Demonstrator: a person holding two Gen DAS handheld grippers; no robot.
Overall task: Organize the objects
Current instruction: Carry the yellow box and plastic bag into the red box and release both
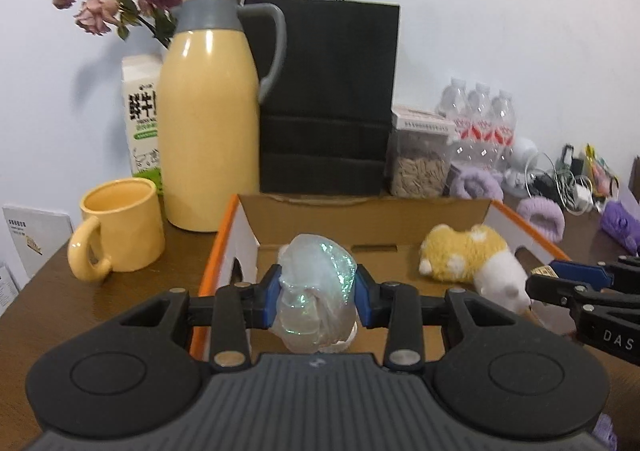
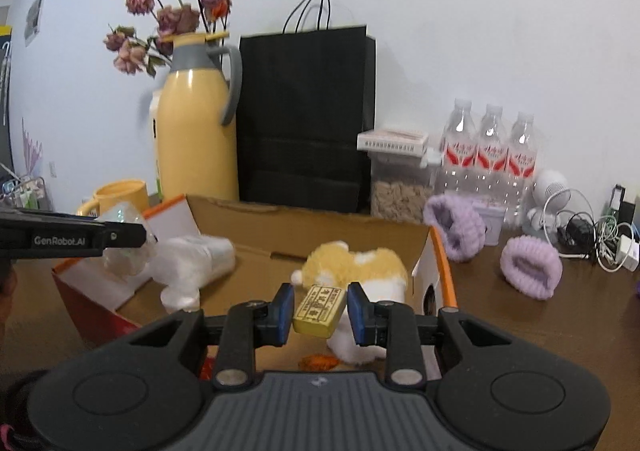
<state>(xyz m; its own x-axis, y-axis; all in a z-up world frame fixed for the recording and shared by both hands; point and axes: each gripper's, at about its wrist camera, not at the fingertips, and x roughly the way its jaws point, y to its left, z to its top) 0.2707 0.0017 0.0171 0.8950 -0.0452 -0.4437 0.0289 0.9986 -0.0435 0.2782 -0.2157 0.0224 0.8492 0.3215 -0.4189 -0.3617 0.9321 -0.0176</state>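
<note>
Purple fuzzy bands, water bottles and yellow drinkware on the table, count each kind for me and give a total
Purple fuzzy bands: 2
Water bottles: 3
Yellow drinkware: 2, the yellow thermos jug and the yellow mug
Total: 7

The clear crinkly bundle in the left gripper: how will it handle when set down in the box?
The bundle looks like thin iridescent film, so probably light and floppy. It bulges above and below the left gripper pads, suggesting it squashes easily. Released over the box, it likely stays put rather than rolls.
</note>
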